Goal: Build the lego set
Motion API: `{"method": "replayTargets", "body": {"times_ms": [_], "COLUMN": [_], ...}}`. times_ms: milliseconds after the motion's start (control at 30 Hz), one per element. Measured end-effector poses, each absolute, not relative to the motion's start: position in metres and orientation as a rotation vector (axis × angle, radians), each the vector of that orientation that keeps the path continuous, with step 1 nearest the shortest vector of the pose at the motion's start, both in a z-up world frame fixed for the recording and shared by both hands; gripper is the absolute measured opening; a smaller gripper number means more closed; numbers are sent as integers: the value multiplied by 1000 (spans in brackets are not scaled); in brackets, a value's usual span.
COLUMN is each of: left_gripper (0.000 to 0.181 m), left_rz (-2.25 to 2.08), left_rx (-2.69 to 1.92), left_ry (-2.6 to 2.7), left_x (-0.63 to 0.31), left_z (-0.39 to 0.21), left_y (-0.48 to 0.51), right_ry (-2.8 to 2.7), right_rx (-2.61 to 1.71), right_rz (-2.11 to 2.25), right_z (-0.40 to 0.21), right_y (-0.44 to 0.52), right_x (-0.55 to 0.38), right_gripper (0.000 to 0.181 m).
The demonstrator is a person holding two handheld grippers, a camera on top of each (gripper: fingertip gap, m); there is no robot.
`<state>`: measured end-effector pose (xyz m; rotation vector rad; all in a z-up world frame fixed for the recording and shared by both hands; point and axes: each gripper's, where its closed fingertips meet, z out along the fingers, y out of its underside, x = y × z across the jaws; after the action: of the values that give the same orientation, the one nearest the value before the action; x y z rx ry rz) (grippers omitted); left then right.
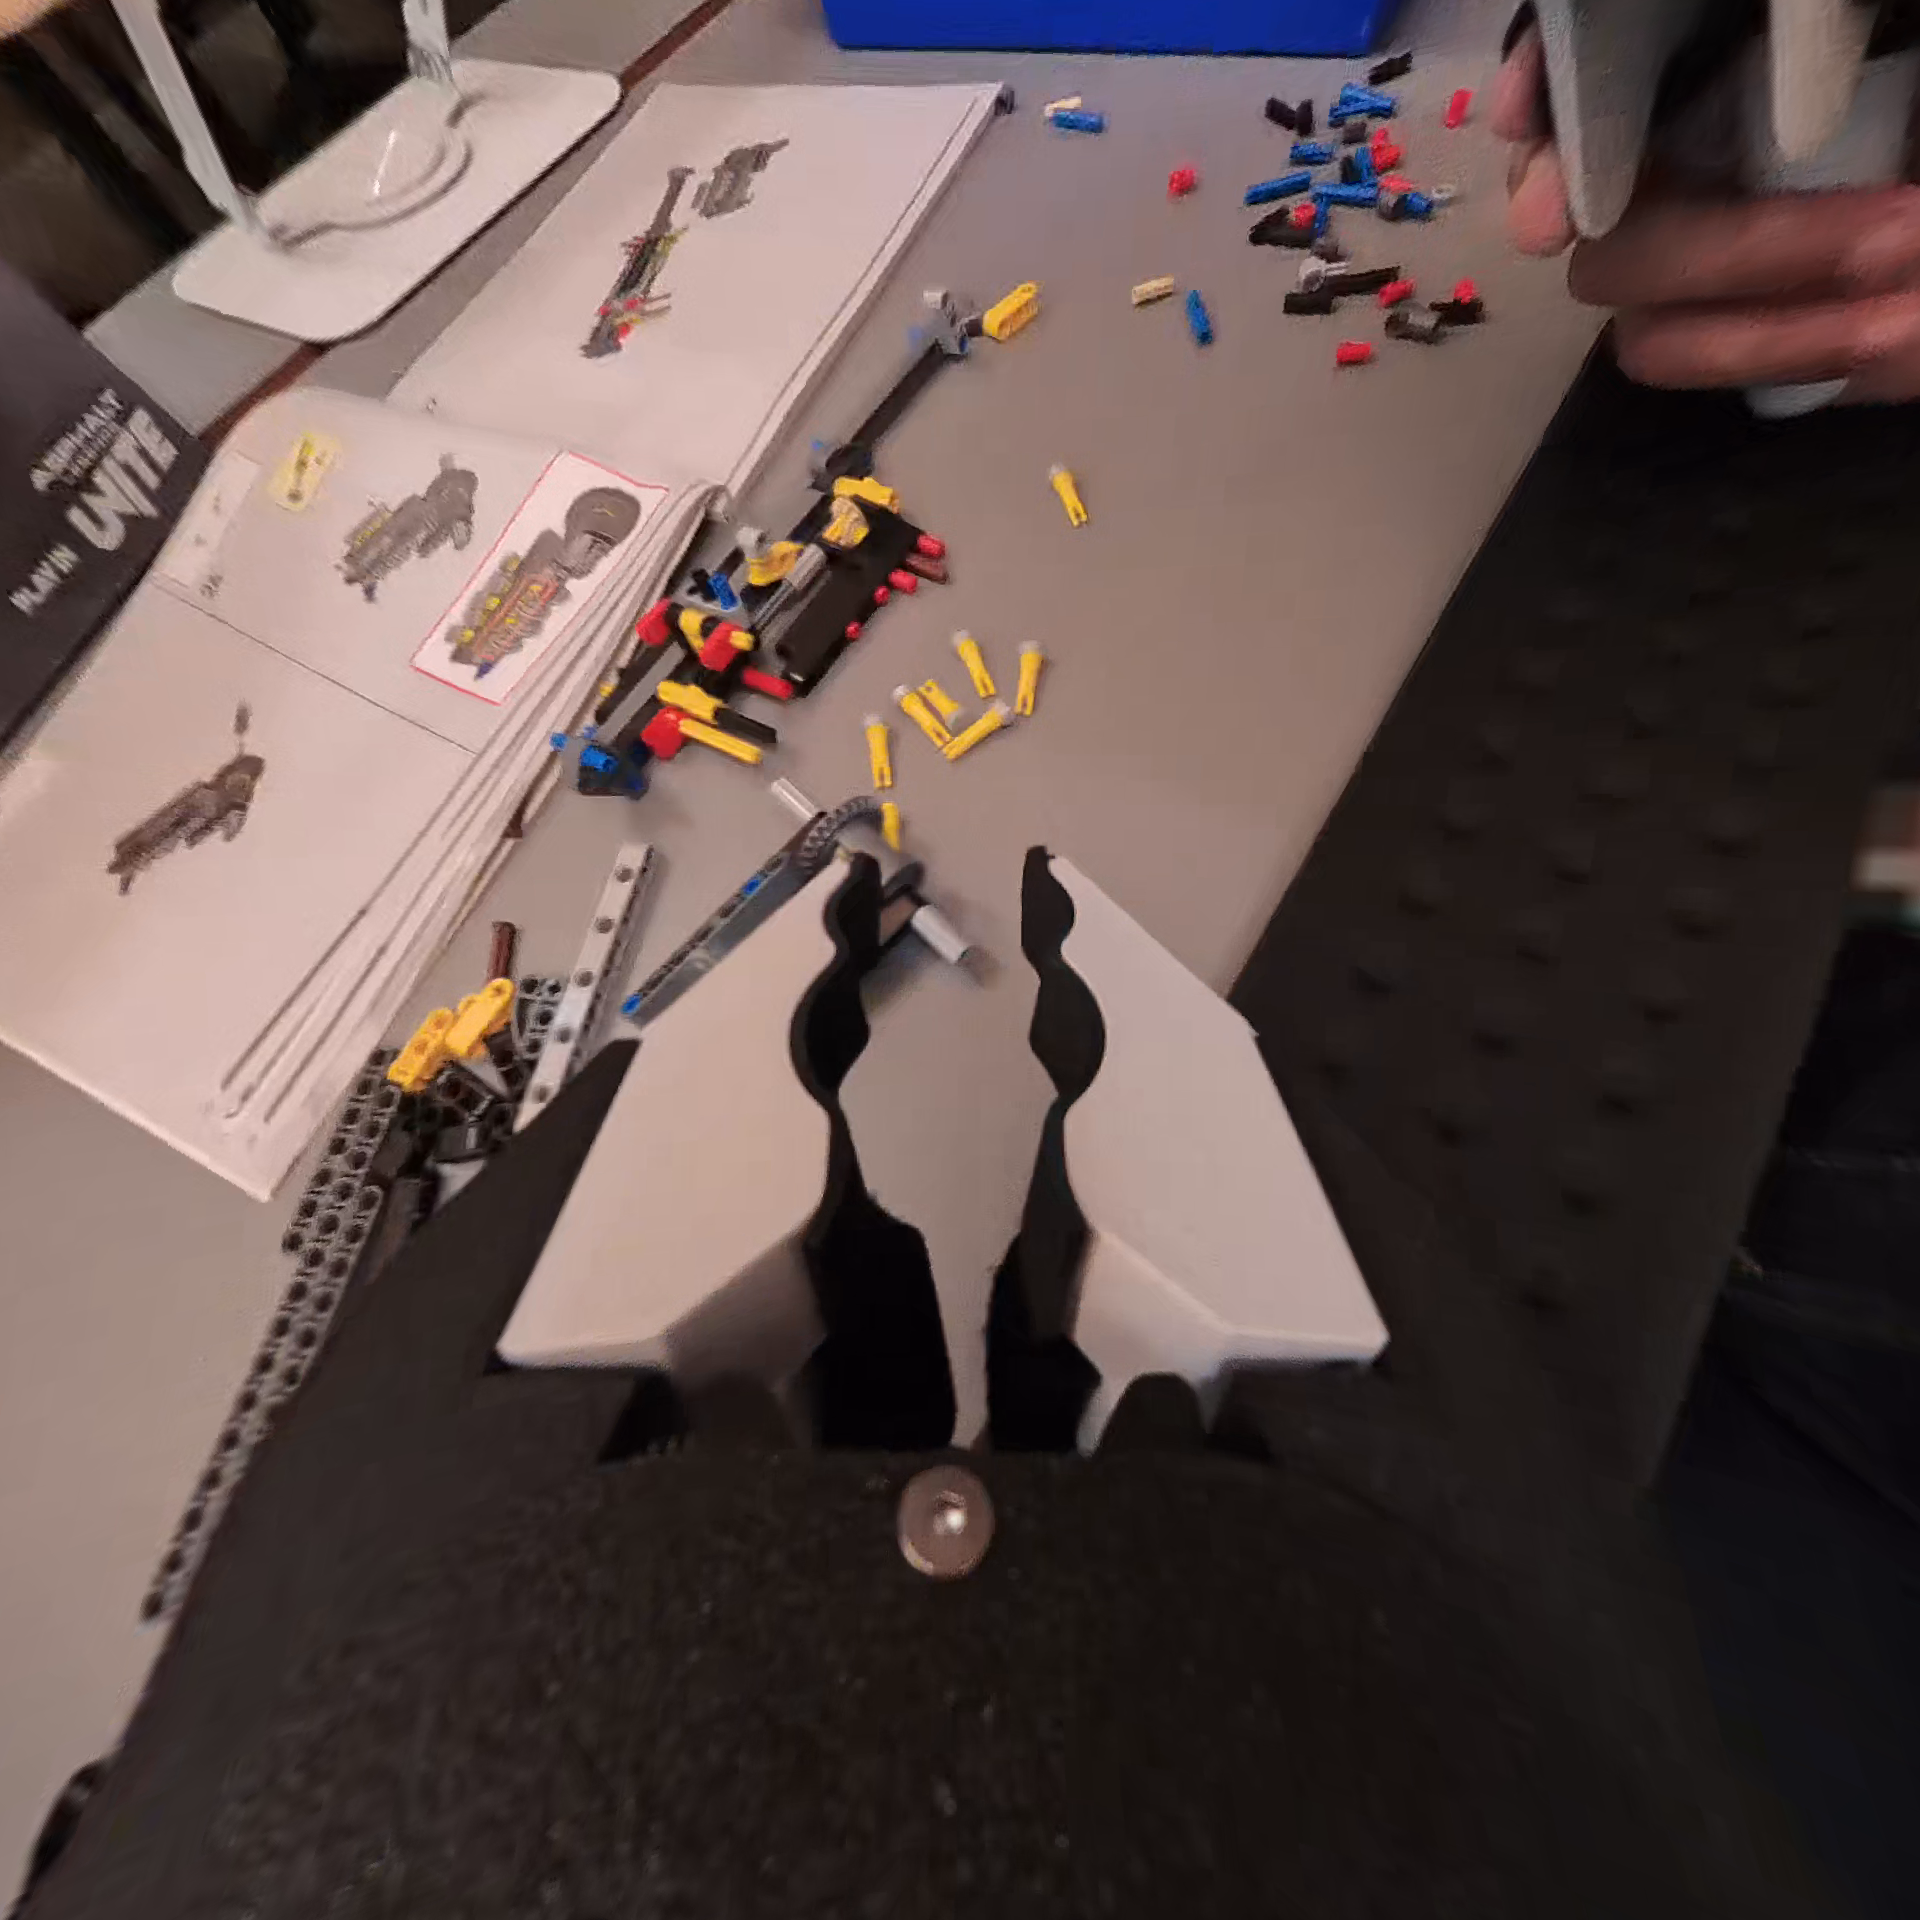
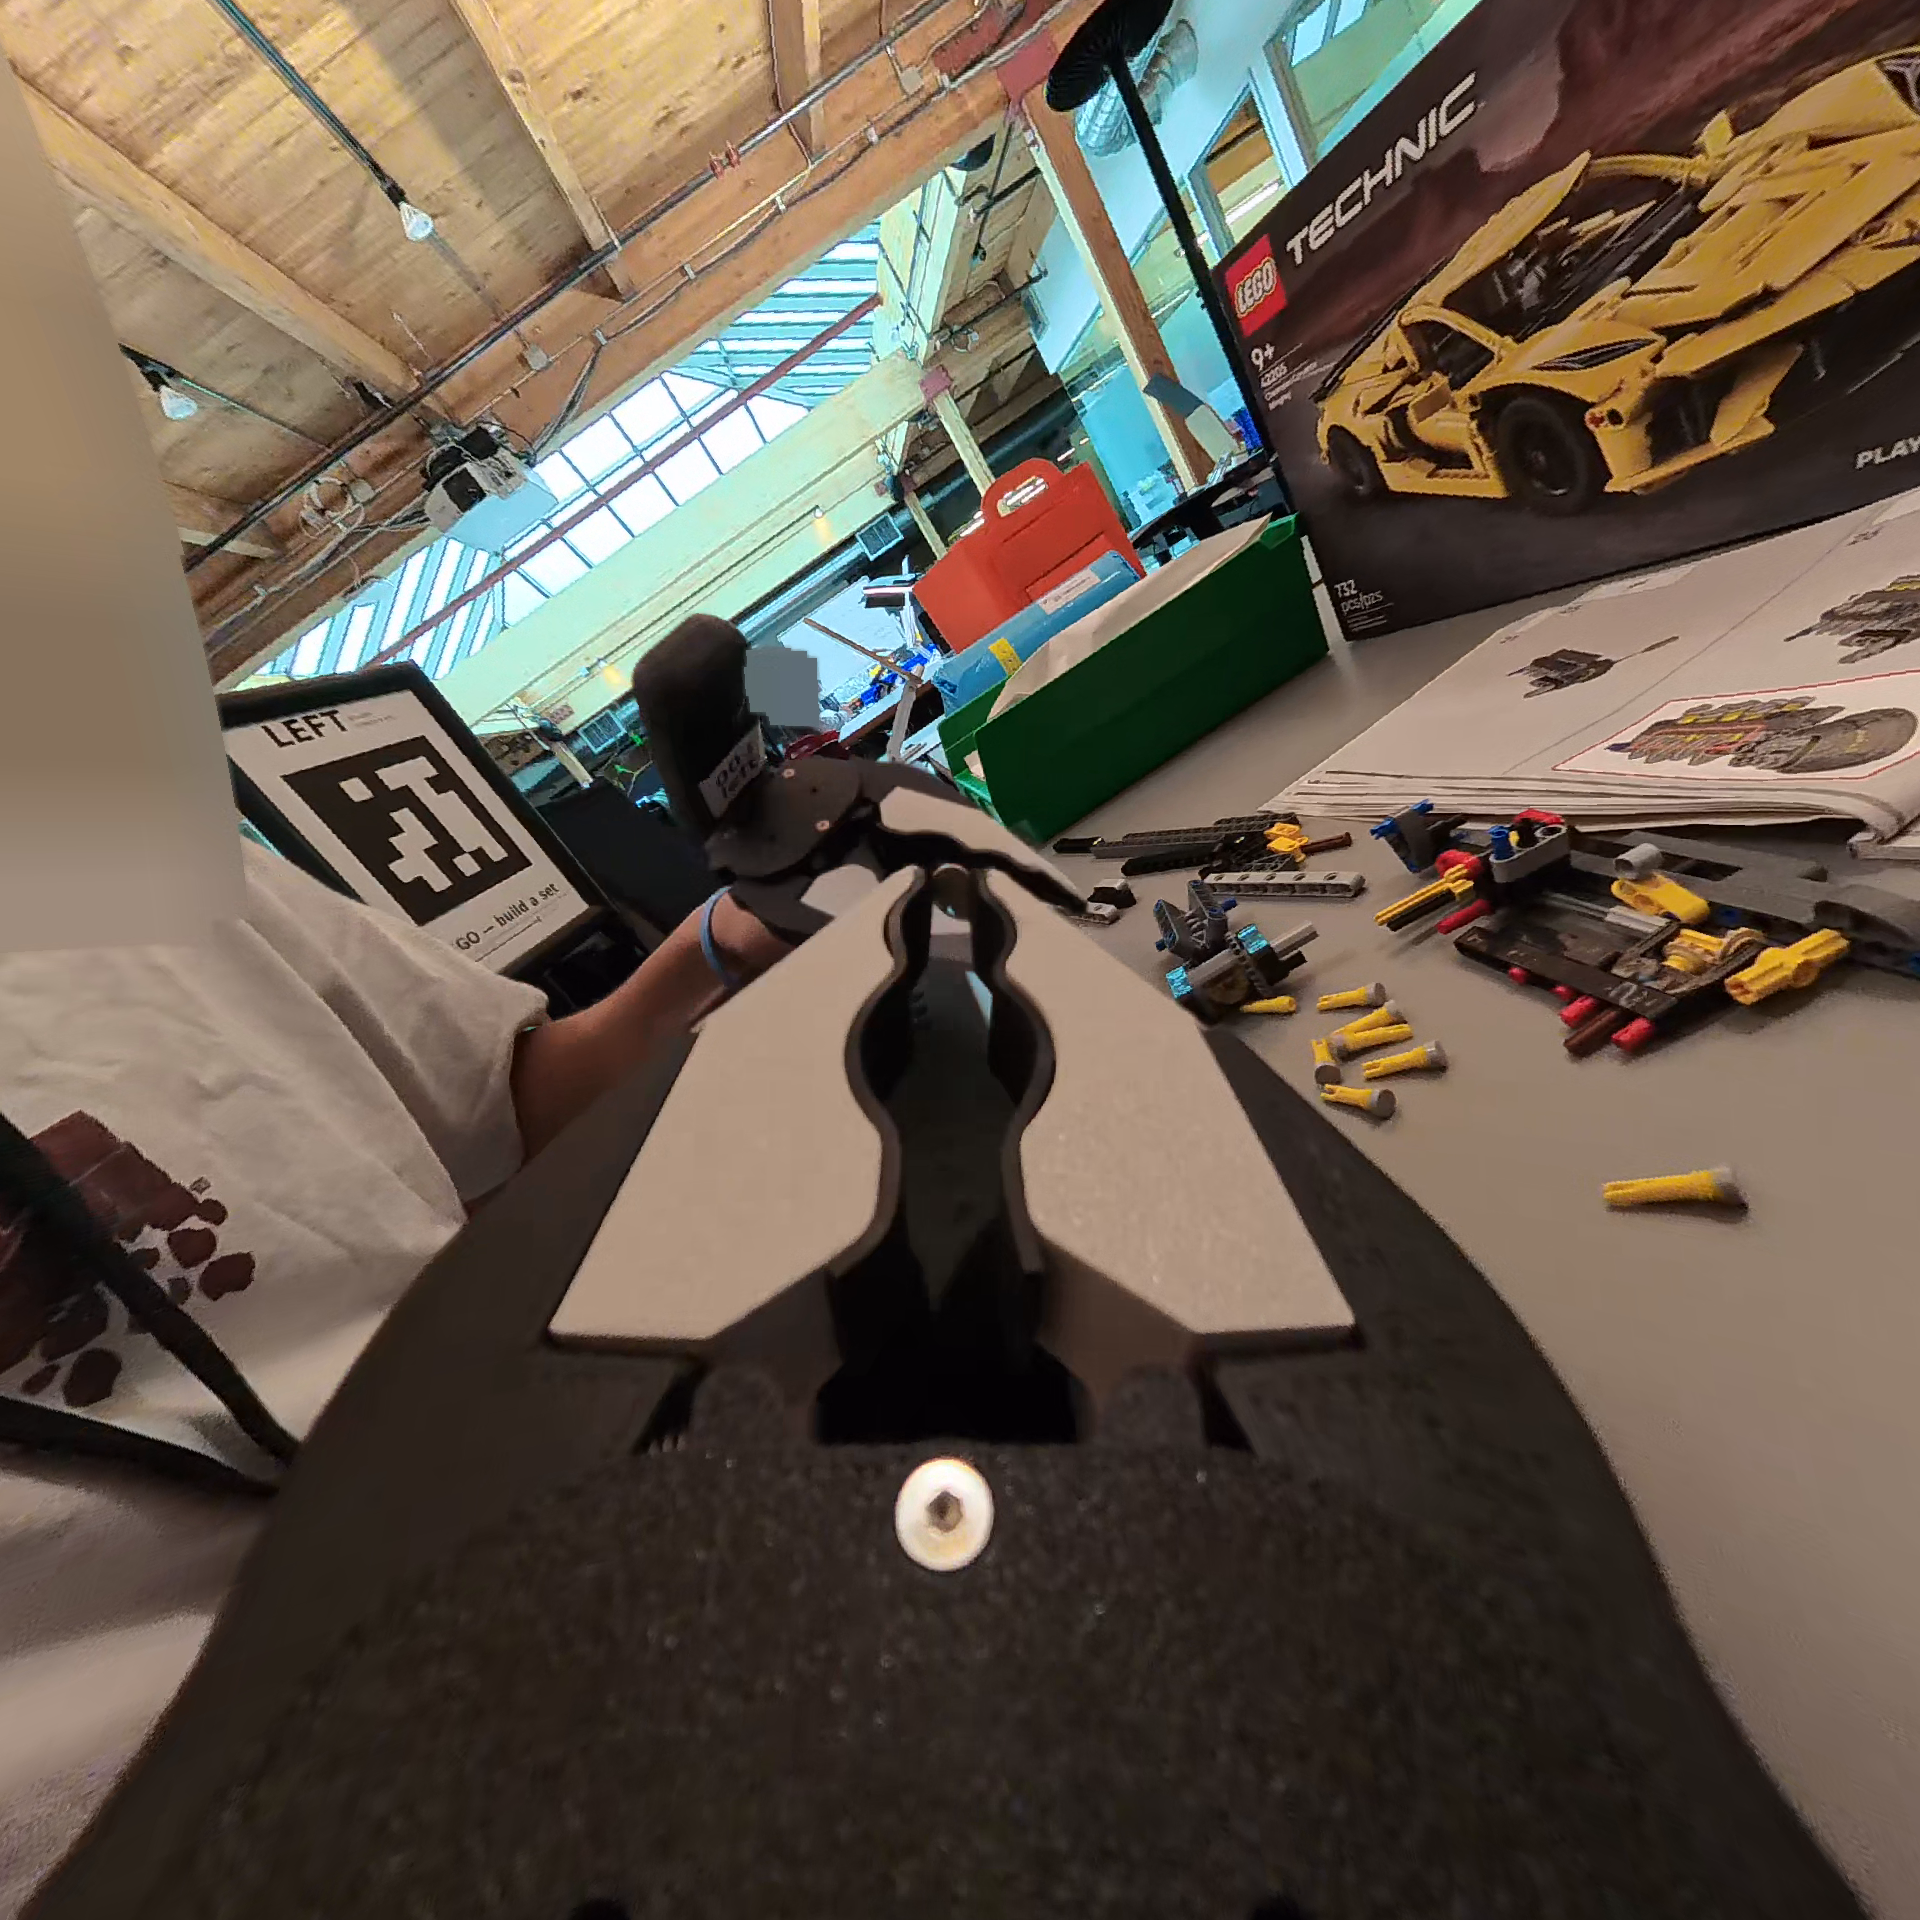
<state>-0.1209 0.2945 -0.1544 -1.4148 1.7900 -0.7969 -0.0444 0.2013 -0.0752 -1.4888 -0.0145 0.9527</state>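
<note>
My left gripper (image 1: pixel 948 873) is open and held low over the grey table (image 1: pixel 1195 644). A small grey axle with a black piece (image 1: pixel 935 925) lies between its fingers, close to the left one. A grey beam with a gear (image 1: pixel 727 925) lies just to its left. The partial black, yellow and red build (image 1: pixel 790 613) lies ahead, also in the right wrist view (image 2: pixel 1621 935). Several yellow pins (image 1: pixel 966 696) lie beside it. My right gripper (image 2: pixel 951 883) is nearly shut with a narrow gap, and I see nothing in it. It points at the left gripper (image 2: pixel 1081 899).
The open instruction booklet (image 1: pixel 312 935) lies left of the build. A pile of blue, red and black pins (image 1: pixel 1351 197) lies far right, by a hand (image 1: pixel 1714 291). Long beams (image 1: pixel 343 1195) lie at the near left. The set's box (image 2: pixel 1558 312) and a green bin (image 2: pixel 1143 696) stand behind. Across from one pair of fingers to the other is roughly 15 cm.
</note>
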Motion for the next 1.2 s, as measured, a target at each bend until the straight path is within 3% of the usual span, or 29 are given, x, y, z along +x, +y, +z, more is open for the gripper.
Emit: {"method": "replayTargets", "body": {"times_ms": [367,633,833,1200], "left_gripper": [32,18,26,10], "left_rz": [-489,-344,-499,-392], "left_rx": [-1299,-1337,-1297,-1425], "left_ry": [2113,2244,2230,2243], "left_x": [-75,-82,-71,-72], "left_z": [-187,-204,-188,-209], "left_y": [319,343,316,326], "right_ry": [47,59,69,85], "right_rx": [-1388,-1353,-1322,-1283], "right_rz": [1081,1139,1182,1222], "right_z": [-65,-62,-59,-56], "right_y": [195,192,189,185], "right_x": [-31,-29,-27,-23], "right_gripper": [6,6,5,6]}}
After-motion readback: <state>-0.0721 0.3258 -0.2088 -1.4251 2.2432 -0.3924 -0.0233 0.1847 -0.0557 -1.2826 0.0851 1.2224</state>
